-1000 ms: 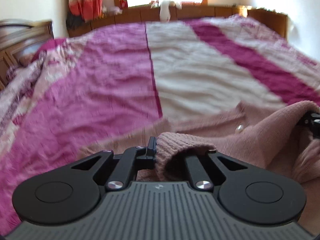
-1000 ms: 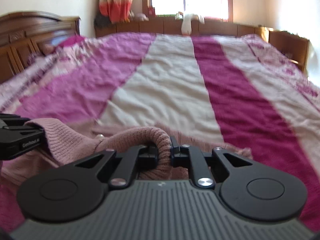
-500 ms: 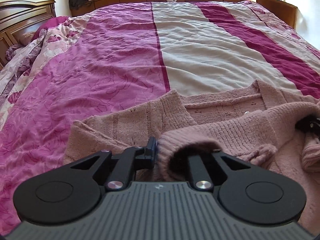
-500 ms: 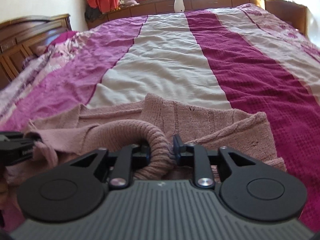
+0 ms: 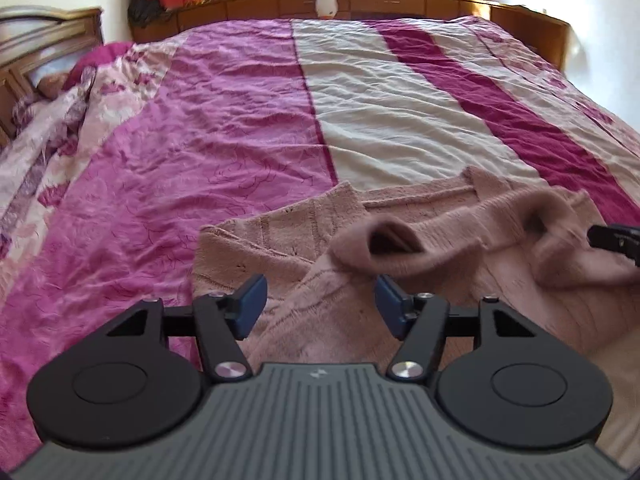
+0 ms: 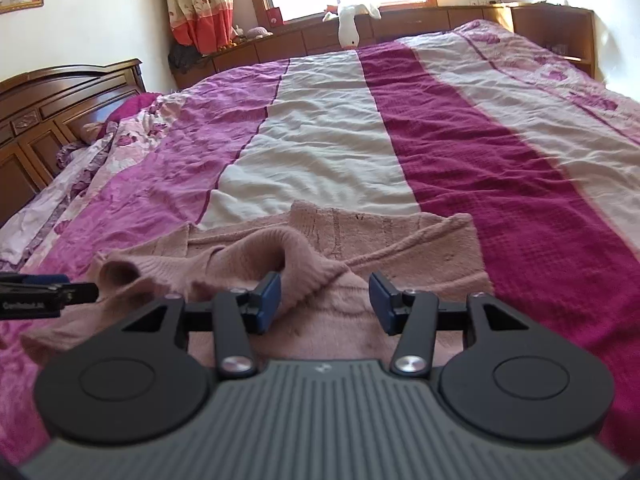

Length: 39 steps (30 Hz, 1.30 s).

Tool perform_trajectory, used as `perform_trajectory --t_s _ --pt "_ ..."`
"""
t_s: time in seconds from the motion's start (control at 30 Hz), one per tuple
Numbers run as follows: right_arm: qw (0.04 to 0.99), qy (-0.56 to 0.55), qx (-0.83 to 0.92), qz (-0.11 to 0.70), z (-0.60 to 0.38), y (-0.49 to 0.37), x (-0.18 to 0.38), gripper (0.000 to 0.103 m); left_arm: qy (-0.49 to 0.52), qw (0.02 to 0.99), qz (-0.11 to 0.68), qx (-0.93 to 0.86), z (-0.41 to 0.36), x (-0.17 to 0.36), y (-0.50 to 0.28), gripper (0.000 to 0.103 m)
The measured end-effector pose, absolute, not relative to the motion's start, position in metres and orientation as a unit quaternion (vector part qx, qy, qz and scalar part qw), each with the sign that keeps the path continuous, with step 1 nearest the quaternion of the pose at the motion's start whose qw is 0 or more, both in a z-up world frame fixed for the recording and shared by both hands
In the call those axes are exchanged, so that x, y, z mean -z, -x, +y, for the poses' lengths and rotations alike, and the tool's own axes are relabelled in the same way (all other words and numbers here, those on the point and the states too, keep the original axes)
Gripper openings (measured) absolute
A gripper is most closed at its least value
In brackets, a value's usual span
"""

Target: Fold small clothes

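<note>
Pink knitted sweater (image 5: 320, 312) spread flat on the bed (image 5: 224, 128), sleeves folded across. Left claw (image 5: 318, 306) and right claw (image 6: 324, 300) above sweater, opening, gripping nothing.

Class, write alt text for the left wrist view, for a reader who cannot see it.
The left claw, its jaws opening, hovers over a pink knitted sweater lying on a striped pink and white bedspread. Nothing is gripped; a sleeve cuff lies just beyond it.
</note>
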State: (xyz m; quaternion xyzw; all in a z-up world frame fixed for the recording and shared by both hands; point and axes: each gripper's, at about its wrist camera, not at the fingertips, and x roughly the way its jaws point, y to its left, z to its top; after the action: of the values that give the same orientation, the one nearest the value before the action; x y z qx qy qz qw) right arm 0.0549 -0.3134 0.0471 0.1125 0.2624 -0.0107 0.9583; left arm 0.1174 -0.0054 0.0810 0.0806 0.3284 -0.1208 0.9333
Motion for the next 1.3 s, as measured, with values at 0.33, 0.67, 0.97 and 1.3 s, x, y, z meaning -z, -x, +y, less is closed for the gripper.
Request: perform_trajectory --t_s 0.33,0.67,0.97,1.3 --pt "0.954 -0.077 -0.019 0.289 -0.288 -0.026 -0.036 0.051 -0.162 0.920 0.317 0.162 -0.041 -0.065 -0.084 0.068" --pt "0.945 -0.066 -0.005 0.319 -0.283 -0.029 -0.021 0.051 -0.191 0.910 0.316 0.187 -0.057 -0.033 -0.103 0.043" --pt "0.945 -0.069 -0.007 0.319 -0.283 -0.028 -0.018 0.050 -0.131 0.935 0.299 0.141 -0.029 -0.059 -0.129 0.009" --pt "0.945 -0.069 -0.007 0.321 -0.283 -0.029 -0.018 0.050 -0.094 0.945 0.311 0.035 0.027 -0.068 -0.188 0.010"
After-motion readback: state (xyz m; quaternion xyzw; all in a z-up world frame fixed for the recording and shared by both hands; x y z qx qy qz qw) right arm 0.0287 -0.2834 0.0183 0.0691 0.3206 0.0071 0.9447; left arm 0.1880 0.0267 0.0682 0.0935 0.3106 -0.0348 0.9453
